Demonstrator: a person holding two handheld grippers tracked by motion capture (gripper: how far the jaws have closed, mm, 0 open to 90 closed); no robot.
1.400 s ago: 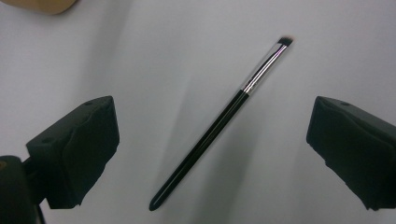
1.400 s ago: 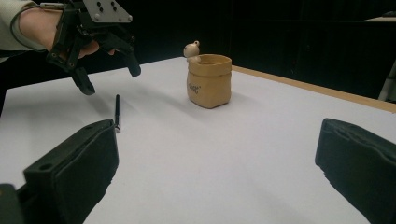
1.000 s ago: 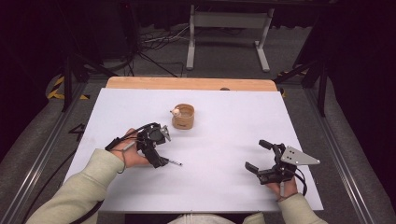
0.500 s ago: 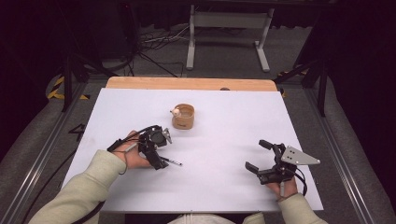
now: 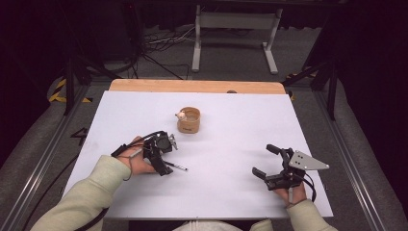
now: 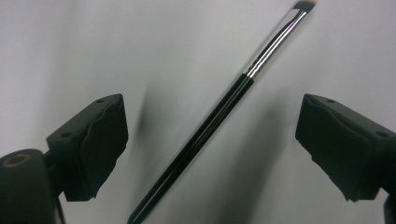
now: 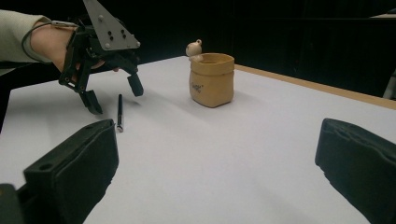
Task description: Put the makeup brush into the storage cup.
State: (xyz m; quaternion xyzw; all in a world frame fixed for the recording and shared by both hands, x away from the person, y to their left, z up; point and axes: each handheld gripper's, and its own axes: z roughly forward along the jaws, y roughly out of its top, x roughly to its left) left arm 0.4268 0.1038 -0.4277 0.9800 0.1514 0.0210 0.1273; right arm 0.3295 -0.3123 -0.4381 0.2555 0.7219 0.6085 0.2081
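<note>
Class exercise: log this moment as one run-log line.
left gripper: open, closing astride brush, not gripping | brush: flat on table | right gripper: open, idle | pouch: upright

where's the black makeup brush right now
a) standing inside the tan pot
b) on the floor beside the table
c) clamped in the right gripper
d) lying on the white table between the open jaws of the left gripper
d: the brush lies flat on the white table, with the left gripper poised over it, jaws apart on either side and touching nothing; the tan pot stands farther back.
</note>
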